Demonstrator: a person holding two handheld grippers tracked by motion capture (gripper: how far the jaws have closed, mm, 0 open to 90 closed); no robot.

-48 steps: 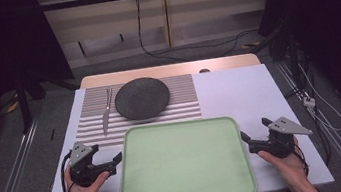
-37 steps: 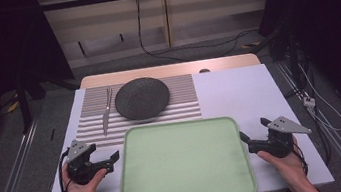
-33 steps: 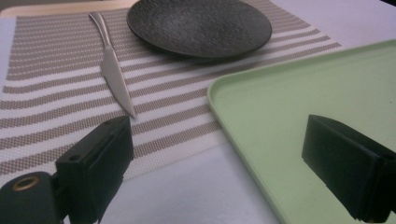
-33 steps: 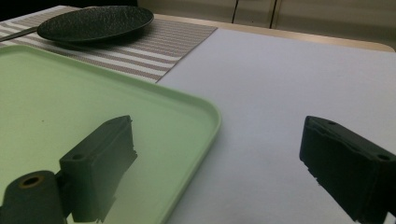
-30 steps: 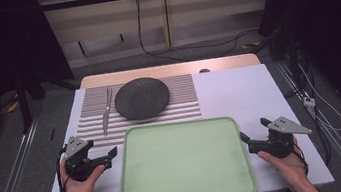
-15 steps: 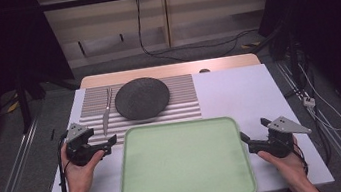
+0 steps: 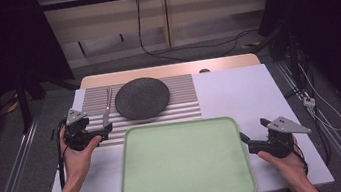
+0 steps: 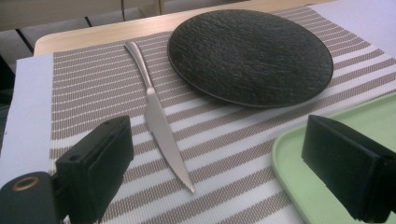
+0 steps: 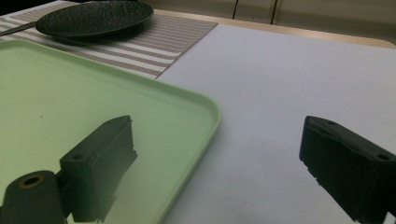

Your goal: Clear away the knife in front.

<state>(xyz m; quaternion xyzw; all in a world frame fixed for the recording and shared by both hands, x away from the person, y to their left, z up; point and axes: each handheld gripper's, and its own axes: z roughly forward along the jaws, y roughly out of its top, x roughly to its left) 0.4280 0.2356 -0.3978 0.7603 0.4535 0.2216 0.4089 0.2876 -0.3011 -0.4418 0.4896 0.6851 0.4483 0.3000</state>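
Knife (image 8: 159,122) lies between the left tool's (image 8: 224,172) wide-open jaws; right tool (image 9: 224,172) gapes, empty

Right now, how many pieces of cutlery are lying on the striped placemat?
1: a knife lies on the striped placemat, just left of the dark plate. No other cutlery is visible.

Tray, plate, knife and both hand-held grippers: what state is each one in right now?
Green tray: flat on the table, nothing in it.
Dark plate: flat on the striped placemat, nothing on it.
Knife: flat on the placemat beside the plate, not gripped.
Left hand-held gripper: open, holds nothing, near the knife tip.
Right hand-held gripper: open, holds nothing, jaws straddling the tray's right edge.
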